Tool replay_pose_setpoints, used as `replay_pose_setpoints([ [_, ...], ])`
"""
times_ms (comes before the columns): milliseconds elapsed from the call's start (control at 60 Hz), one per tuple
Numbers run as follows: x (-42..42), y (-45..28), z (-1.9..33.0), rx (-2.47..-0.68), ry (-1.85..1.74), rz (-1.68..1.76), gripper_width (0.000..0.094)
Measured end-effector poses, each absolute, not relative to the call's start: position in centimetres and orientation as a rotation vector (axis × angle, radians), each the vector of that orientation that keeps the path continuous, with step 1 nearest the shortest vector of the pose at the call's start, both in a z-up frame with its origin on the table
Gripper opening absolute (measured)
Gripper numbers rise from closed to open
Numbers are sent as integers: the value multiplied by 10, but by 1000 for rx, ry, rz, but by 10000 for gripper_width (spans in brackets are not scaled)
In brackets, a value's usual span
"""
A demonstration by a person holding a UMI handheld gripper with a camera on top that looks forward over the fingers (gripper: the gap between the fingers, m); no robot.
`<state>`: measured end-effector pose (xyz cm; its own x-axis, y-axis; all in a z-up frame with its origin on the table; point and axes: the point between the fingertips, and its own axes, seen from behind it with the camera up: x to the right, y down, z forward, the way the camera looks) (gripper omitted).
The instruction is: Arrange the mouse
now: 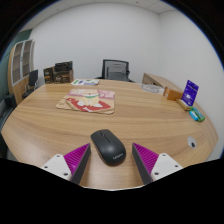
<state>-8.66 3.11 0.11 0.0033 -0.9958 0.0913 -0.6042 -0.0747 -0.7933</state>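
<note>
Just ahead, mouse (108,146) sits between spread fingers (76,158)

The hand-held two-finger gripper (112,160) reaches forward, low and roughly level. Its two fingers stand spread wide apart, one to the left and one to the right. Each finger bears a magenta pad on its inner face, the left pad (76,155) and the right pad (148,156) facing each other across the gap. White housing shows outside each finger. The pads press on nothing.
</note>
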Motion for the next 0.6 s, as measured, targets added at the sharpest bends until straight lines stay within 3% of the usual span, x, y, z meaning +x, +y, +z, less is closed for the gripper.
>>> replay_pose_setpoints([
  [600,-26,17,-12,-1720,1688,-894,866],
])
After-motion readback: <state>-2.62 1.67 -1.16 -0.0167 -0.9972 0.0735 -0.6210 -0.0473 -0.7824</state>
